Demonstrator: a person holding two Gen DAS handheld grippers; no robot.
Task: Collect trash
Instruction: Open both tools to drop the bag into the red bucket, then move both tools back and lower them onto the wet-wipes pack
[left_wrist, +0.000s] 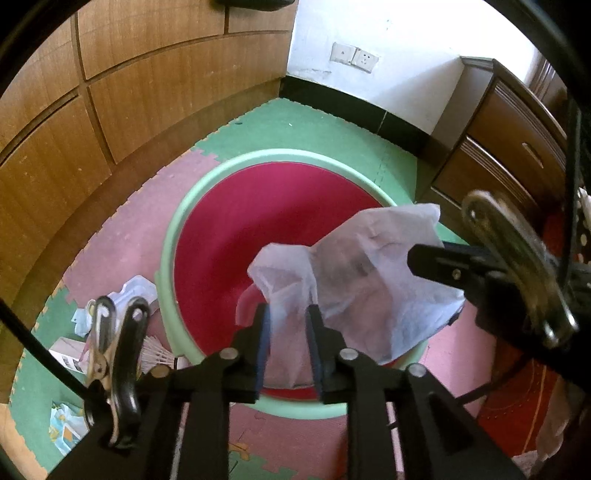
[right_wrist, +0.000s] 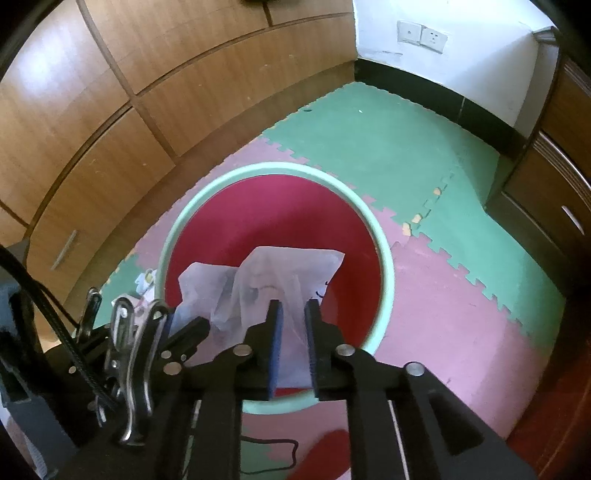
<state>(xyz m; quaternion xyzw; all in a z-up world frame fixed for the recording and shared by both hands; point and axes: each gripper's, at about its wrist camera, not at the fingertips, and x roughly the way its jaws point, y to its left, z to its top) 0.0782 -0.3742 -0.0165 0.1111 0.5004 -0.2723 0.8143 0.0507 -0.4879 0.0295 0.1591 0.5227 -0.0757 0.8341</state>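
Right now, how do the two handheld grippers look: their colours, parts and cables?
Both the left gripper and the right gripper are black linkages with silver pivot pins and two straight fingers faced with blue pads. A shiny metal spring clamp with black-coated handles sits beside each, and thin black cables run alongside.

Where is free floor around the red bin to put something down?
Free: the green mat between the red bin and the black skirting, and the pink mat to the bin's right. Crowded: the floor left of the bin, with paper scraps, and over the bin, where both tongs flank the white bag.
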